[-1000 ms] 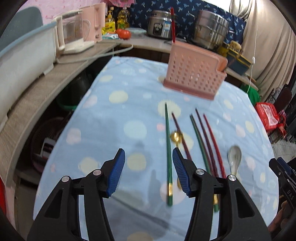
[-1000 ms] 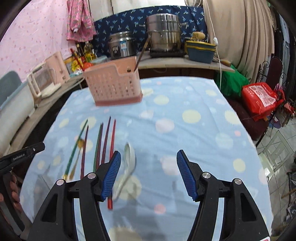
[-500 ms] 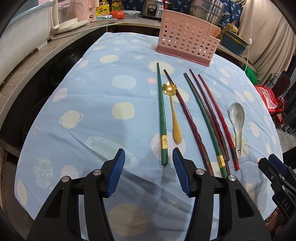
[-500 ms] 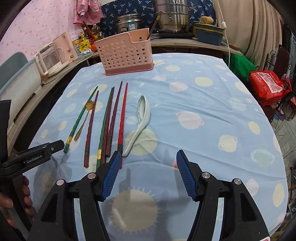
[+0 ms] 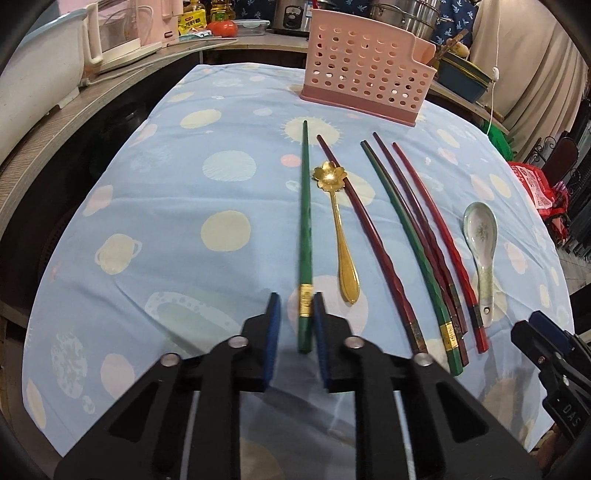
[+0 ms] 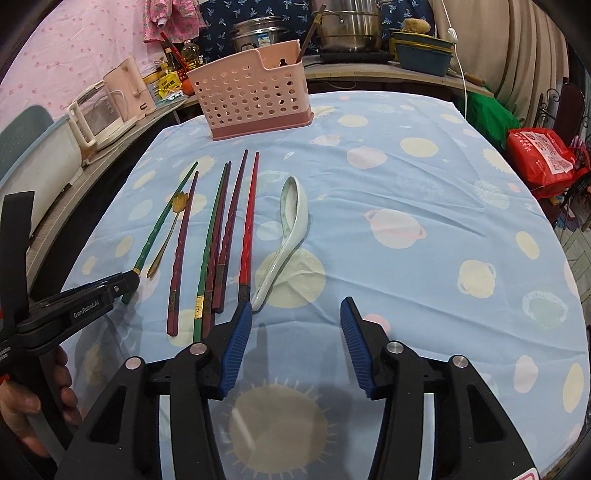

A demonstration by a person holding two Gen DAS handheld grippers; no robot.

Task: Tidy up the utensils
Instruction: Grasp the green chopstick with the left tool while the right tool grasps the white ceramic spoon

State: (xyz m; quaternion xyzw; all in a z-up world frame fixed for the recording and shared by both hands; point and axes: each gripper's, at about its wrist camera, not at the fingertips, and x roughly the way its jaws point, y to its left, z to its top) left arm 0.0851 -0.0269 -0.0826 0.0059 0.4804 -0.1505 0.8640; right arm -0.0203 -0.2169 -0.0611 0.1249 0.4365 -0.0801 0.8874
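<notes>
Left wrist view: left gripper (image 5: 294, 318), jaws just closed, w/ pads on the gold-banded butt of a slim green lacquered chopstick (image 5: 305, 236) near the tabletop's (image 5: 155, 206) front edge. Light, stiff, prob. slippery; butt end is best hold. Right gripper (image 6: 295, 347) empty, half-open, closing.

Blue tablecloth (image 5: 155, 206) with pale dots covers the table. Behind, on the counter: steel pots (image 6: 349, 26), white kettle (image 6: 98, 114), tomato (image 5: 221, 26), blue tub (image 6: 424, 55). Red bag (image 6: 541, 158) at right.
</notes>
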